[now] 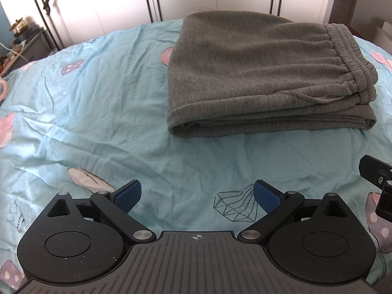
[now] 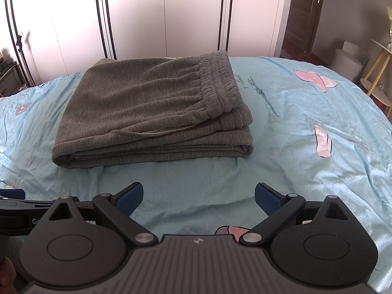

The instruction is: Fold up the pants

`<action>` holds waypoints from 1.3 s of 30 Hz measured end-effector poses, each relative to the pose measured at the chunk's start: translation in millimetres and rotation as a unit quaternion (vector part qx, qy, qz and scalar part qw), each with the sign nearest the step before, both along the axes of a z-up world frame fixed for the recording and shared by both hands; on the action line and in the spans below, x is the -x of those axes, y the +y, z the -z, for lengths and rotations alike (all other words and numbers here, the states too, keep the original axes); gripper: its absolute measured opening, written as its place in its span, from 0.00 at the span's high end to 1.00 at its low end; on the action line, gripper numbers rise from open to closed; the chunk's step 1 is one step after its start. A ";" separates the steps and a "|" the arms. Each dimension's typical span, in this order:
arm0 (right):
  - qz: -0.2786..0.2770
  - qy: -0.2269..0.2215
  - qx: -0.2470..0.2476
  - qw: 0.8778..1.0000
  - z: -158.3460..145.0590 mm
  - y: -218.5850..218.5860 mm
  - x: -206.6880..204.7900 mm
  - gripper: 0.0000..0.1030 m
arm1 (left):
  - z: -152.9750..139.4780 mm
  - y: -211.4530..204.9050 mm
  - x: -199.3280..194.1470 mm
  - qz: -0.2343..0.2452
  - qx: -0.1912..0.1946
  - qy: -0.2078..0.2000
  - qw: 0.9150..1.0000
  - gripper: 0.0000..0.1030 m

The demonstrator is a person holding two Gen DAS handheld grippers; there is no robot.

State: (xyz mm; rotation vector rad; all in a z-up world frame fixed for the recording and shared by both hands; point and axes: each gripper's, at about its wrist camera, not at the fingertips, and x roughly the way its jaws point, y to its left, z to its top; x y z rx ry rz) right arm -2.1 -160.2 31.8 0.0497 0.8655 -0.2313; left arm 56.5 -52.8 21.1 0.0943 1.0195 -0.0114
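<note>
The grey pants (image 1: 245, 73) lie folded in a compact stack on the light blue bedsheet (image 1: 98, 98), elastic waistband on top at the right. They also show in the right wrist view (image 2: 147, 107). My left gripper (image 1: 197, 193) is open and empty, held back from the near edge of the stack. My right gripper (image 2: 199, 194) is open and empty, also short of the stack. A part of the right gripper (image 1: 377, 181) shows at the right edge of the left wrist view.
White wardrobe doors (image 2: 171, 14) stand behind the bed. A cluttered nightstand (image 1: 22, 41) is at the far left. A wooden door (image 2: 306, 12) and a small yellow-legged side table (image 2: 377, 78) are at the right. The sheet (image 2: 318, 112) spreads right of the pants.
</note>
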 end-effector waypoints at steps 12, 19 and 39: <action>-0.001 0.000 -0.001 1.000 -0.4 0.5 0.4 0.05 | 0.2 1.2 -1.1 0.001 0.004 0.004 1.000 0.02; -0.002 0.002 0.002 1.000 -0.1 1.5 0.1 0.05 | 0.1 1.9 -1.1 0.002 0.008 0.004 1.000 0.02; -0.004 0.005 0.007 1.000 0.2 1.8 0.0 0.05 | -0.7 2.4 -0.9 0.004 0.014 0.006 1.000 0.02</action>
